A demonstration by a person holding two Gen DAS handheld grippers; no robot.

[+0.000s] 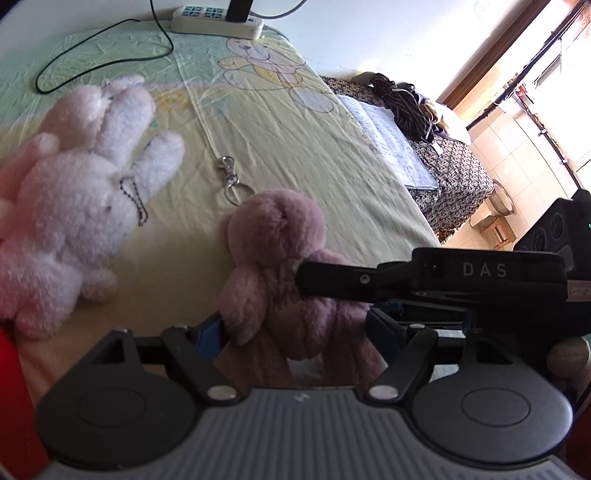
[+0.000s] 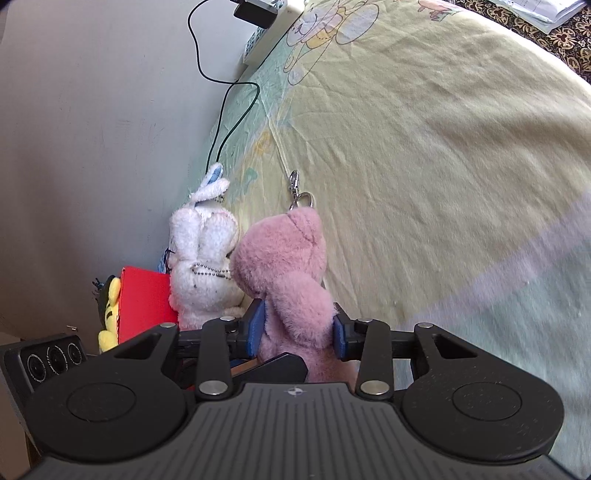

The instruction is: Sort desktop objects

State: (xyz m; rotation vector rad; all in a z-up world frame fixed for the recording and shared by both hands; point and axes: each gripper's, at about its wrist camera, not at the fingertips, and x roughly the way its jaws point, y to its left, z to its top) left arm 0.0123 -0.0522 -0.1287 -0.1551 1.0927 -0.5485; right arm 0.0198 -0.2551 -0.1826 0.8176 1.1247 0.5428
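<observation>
Right gripper is clamped on the fluffy pink plush bear keychain. Left gripper stands apart around that bear. A white plush rabbit lies at its ten o'clock on the yellow printed cloth.

The pink bear is shaggy, matt plush, and a shiny metal clasp sits at its head. At the left of the frame the white rabbit is fluffier, looser pile, with a beaded metal chain across it. Beneath them the sheet is thin, creased cotton-like cloth, matt, printed with a cartoon bear. The right hand-held gripper is matt black plastic with a ribbed grey deck, bright metal pivot pins and blue rubbery pads. The left hand-held gripper looks the same. The power strip at the upper edge is smooth, cream plastic; the red box looks smooth.
</observation>
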